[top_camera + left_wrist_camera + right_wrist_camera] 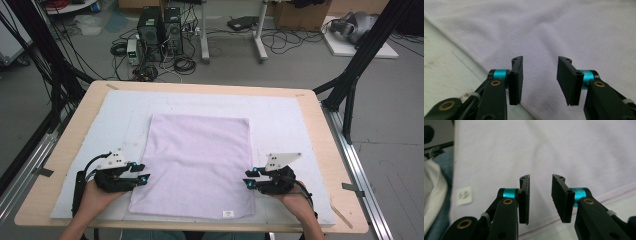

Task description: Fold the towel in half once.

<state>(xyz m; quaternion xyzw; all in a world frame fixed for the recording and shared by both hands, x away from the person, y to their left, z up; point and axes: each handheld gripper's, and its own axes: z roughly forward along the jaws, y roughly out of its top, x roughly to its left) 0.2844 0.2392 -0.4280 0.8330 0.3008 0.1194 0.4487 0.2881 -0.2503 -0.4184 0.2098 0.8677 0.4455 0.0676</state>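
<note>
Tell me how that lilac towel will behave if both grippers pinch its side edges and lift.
The lilac towel lies flat and thin with soft creases, so it will probably sag between the left gripper and right gripper. Its knit weave looks grippy, unlikely to slip. It seems light.

A lab: computer towers [160,32] and tangled cables [280,40] on the bare floor, black frame struts [360,55].

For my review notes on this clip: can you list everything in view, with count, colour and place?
towel: one, pale lilac, flat at mat centre, white label at its near edge
mat: one, white, covering the table
table: one, light wood
computer towers: two, black, on floor beyond the table, amid cables
left gripper: one, black with teal, at towel's left edge, jaws open
right gripper: one, black with teal, at towel's right edge, jaws open
</note>
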